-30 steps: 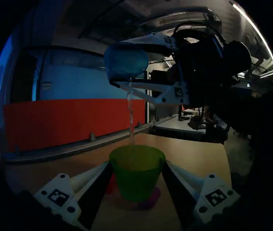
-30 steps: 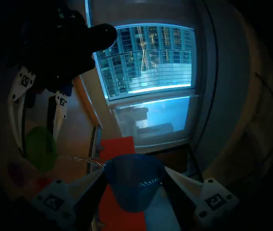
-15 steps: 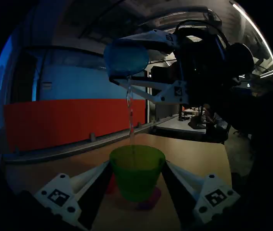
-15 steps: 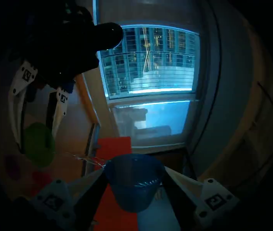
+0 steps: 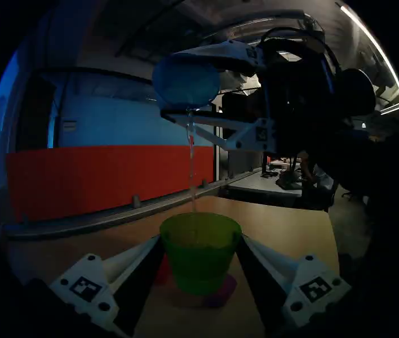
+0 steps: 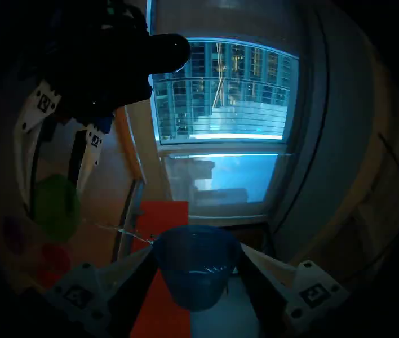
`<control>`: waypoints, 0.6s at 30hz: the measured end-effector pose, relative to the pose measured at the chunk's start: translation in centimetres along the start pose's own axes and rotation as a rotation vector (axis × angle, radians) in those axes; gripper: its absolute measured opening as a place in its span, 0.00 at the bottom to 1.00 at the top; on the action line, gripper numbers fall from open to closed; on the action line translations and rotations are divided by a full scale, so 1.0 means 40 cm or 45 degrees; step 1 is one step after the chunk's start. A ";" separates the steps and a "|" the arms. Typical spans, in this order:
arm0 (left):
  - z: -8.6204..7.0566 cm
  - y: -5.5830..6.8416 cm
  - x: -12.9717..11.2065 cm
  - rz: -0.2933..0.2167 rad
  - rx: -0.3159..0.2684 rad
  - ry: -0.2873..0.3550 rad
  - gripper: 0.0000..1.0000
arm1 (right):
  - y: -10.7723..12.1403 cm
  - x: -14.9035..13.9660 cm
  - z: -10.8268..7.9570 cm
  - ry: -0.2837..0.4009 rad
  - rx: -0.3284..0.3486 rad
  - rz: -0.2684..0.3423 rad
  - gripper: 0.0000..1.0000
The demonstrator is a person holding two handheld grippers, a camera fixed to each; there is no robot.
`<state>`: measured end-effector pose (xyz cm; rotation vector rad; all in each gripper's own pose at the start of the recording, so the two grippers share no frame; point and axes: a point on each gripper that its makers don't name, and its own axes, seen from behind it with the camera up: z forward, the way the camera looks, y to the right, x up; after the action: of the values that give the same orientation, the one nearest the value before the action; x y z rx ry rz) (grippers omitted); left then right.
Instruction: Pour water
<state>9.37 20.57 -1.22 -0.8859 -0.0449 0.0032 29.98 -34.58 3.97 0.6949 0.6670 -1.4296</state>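
**Pouring stage, two views.** The blue cup (image 5: 185,84) was held aloft and tipped on its side by the right tongs (image 5: 177,87), whose two fingers were clamped on its opposite walls. This let a thin water stream (image 5: 190,163) leave the lowered lip. The cup was raised well above the receiver, presumably so that the fall could be aimed without the rims touching.

The green cup (image 5: 200,256) was kept upright on the tabletop (image 5: 289,225), directly beneath that lip. It was gripped between the fingers of the left tongs (image 5: 199,248), each finger pressed against one side just under the rim. The hold was judged to be a steadying one, so that the light cup would not shift or topple as water struck it. The stream was seen to end inside the green rim, toward its far edge.

In the right gripper view, a shallow remainder of water was seen low in the blue cup, so the pour was judged to be far along. Pink and red patches (image 5: 225,287) were seen on the tabletop at the foot of the green cup; their nature could not be told. A red panel (image 5: 103,174) was seen beyond the tabletop's far edge.
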 end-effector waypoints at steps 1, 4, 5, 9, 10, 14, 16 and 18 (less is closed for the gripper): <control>0.000 0.000 0.000 0.000 0.000 0.000 0.86 | 0.001 0.001 0.001 0.001 -0.002 -0.009 0.90; -0.001 -0.001 0.000 -0.001 0.002 0.001 0.86 | 0.003 0.005 0.003 0.003 -0.007 -0.040 0.90; -0.002 -0.002 0.001 -0.001 0.002 0.001 0.86 | 0.003 0.006 0.004 0.003 -0.008 -0.052 0.90; -0.001 -0.001 0.002 0.000 0.003 0.003 0.86 | 0.005 0.012 0.005 0.005 -0.011 -0.090 0.90; -0.001 -0.001 0.003 0.000 0.003 0.004 0.86 | 0.006 0.014 0.005 0.006 -0.011 -0.098 0.90; -0.001 -0.001 0.005 -0.002 0.004 0.009 0.85 | 0.011 0.019 0.003 0.013 -0.015 -0.129 0.90; -0.001 -0.002 0.005 -0.003 0.005 0.011 0.85 | 0.013 0.021 0.003 0.014 -0.016 -0.145 0.90; -0.002 -0.003 0.005 -0.006 0.008 0.011 0.85 | 0.014 0.023 0.002 0.015 -0.016 -0.164 0.90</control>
<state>9.56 20.44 -1.18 -0.8797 -0.0385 -0.0047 30.58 -35.22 3.31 0.6607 0.7403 -1.5387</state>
